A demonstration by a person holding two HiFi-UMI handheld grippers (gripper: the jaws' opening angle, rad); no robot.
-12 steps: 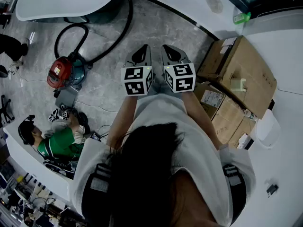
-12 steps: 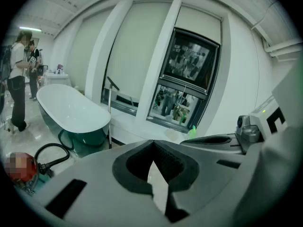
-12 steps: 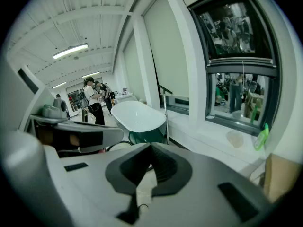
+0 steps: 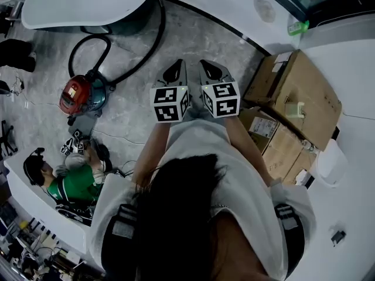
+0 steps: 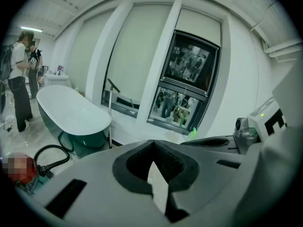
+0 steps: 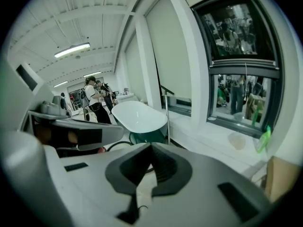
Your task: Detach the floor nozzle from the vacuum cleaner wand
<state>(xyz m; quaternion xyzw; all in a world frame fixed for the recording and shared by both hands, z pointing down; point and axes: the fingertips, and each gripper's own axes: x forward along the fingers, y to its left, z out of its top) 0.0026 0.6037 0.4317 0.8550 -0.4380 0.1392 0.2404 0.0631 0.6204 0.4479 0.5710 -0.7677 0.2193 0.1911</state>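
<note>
The red canister vacuum cleaner [image 4: 82, 93] stands on the floor at the left of the head view. Its black hose [image 4: 137, 54] loops away towards the bathtub. A grey flat piece [image 4: 82, 123] lies just beside the canister; I cannot tell whether it is the floor nozzle. My left gripper [image 4: 176, 64] and right gripper [image 4: 208, 63] are held side by side in front of me, well right of the vacuum. Both are shut with nothing in them. The left gripper view shows shut jaws [image 5: 152, 142], with the canister [image 5: 21, 168] and hose [image 5: 49, 154] low at the left. In the right gripper view the gripper [image 6: 150, 147] is also shut.
A white bathtub [image 4: 88, 2] stands at the far left. Cardboard boxes [image 4: 296, 95] are stacked at the right against a white counter [image 4: 351, 151]. A person in green [image 4: 76, 183] sits on the floor at the lower left. People [image 5: 19, 79] stand beyond the tub.
Both grippers stay together and shut. The view has shifted slightly, and the seated person in green has moved a little.
</note>
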